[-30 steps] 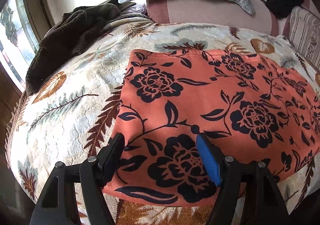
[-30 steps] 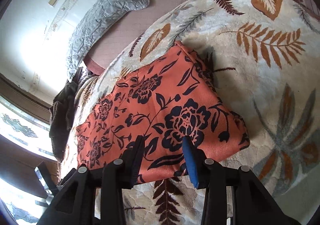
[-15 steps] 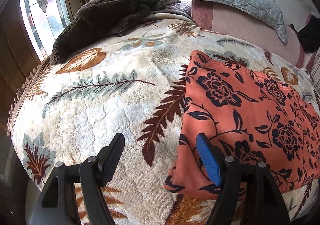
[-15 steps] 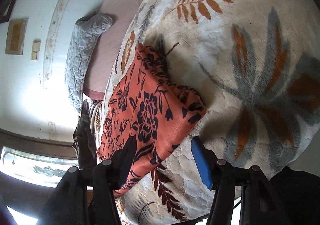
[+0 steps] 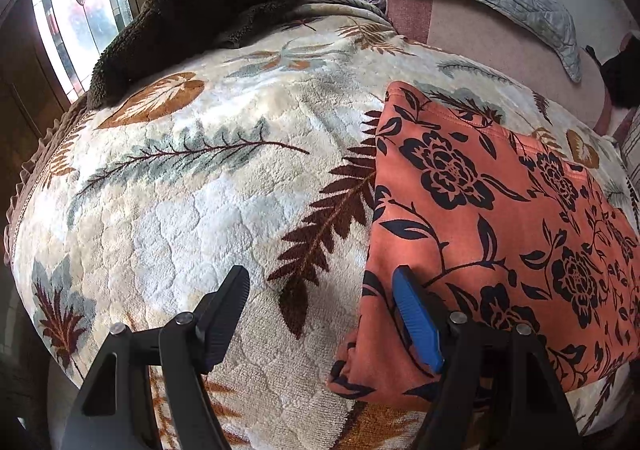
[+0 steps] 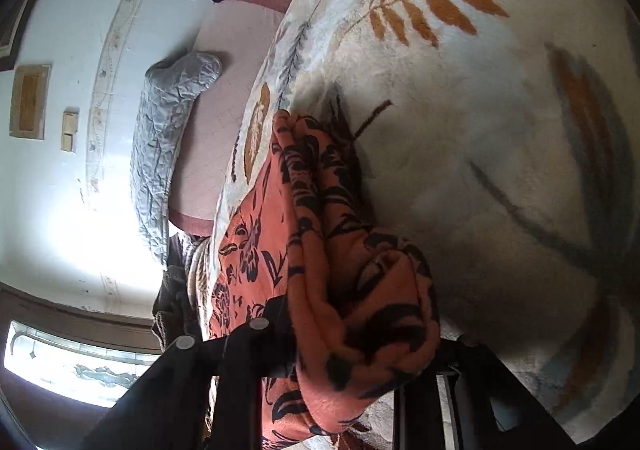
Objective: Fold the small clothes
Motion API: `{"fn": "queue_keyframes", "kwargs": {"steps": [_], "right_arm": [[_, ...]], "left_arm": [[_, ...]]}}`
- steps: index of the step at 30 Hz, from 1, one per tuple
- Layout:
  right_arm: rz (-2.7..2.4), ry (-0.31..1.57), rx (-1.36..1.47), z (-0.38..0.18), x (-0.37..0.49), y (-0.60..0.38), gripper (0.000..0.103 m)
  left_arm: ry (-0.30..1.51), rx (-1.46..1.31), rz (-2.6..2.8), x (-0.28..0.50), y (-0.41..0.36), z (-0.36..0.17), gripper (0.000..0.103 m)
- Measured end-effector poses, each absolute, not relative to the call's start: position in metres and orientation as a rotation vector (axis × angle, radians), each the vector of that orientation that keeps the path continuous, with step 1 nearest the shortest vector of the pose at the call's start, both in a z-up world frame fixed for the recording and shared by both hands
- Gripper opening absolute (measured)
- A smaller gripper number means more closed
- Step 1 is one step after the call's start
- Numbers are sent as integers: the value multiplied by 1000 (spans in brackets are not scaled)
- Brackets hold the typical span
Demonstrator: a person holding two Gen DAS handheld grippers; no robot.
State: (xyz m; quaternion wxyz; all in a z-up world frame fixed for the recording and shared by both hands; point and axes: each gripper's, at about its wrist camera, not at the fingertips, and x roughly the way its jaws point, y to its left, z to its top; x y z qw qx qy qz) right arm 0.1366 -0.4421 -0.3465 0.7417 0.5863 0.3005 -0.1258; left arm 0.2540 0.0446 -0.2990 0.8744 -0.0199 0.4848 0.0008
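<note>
On the leaf-print blanket [image 5: 208, 234], the orange floral garment [image 5: 500, 234] lies lengthwise rightward.

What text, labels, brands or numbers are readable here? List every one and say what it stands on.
None: no words, labels, brands or numbers can be read in either view.
The orange floral garment and the leaf-patterned blanket carry only patterns.
The framed plaque on the wall shows no lettering that can be made out.
</note>
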Motion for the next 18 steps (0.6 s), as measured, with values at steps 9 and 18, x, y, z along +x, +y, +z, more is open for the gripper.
{"fn": "queue_keyframes", "kwargs": {"steps": [9, 18], "right_arm": [[-245, 675, 885, -234, 184, -381, 20], [5, 708, 627, -165, 237, -219, 20]], "left_arm": [[984, -126, 34, 253, 71, -285, 75], [925, -166, 221, 246, 135, -275, 75]]}}
